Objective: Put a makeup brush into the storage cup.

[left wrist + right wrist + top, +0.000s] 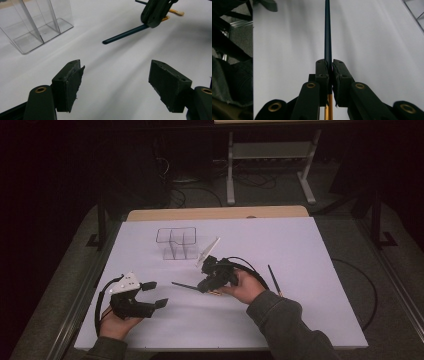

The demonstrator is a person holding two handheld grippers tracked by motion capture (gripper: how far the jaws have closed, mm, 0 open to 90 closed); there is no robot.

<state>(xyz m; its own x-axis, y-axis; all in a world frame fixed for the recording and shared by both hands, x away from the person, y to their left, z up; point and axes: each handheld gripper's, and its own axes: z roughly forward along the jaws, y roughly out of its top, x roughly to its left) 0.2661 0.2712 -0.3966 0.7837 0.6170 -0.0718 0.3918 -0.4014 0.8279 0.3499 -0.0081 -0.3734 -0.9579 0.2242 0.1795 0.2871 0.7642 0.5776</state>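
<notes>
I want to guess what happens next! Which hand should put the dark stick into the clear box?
Probably the right. The right tongs are shut on the dark stick, near the clear box. The left tongs are open, holding nothing.

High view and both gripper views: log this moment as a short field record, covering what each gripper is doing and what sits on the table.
surface: white table
right gripper: jaws shut on a dark paintbrush, gripped near the join of its dark shaft and yellow part
paintbrush pose: dark end points toward the person's left
left gripper: jaws wide open, holding nothing
clear organizer: upright, divided into compartments, looks empty
second brush: lies on the table beside the right hand, untouched
</notes>
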